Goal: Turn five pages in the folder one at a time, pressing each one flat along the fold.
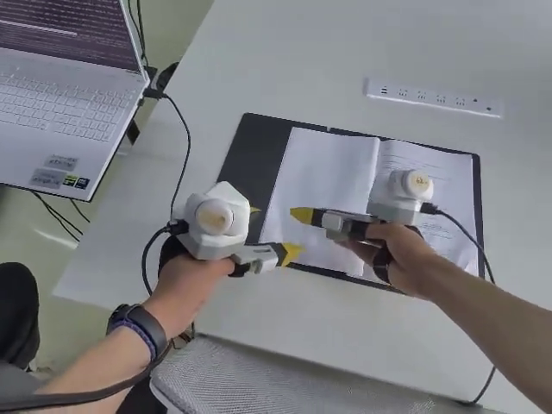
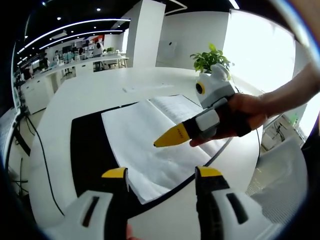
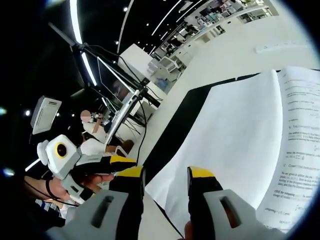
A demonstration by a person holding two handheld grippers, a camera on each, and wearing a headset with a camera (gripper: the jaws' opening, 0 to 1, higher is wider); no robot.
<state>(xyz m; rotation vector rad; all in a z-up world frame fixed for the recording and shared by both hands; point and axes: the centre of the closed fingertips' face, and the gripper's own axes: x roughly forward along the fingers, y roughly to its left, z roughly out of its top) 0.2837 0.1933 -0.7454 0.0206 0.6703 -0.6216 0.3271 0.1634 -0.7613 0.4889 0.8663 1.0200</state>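
At one open folder, two claws: left claw, right claw, each half-open, empty.

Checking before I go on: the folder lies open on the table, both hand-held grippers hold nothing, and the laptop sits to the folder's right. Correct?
No: the head view shows the laptop to the folder's left. The rest stands: the folder lies open on the table, and the left hand-held gripper and right hand-held gripper hold nothing.
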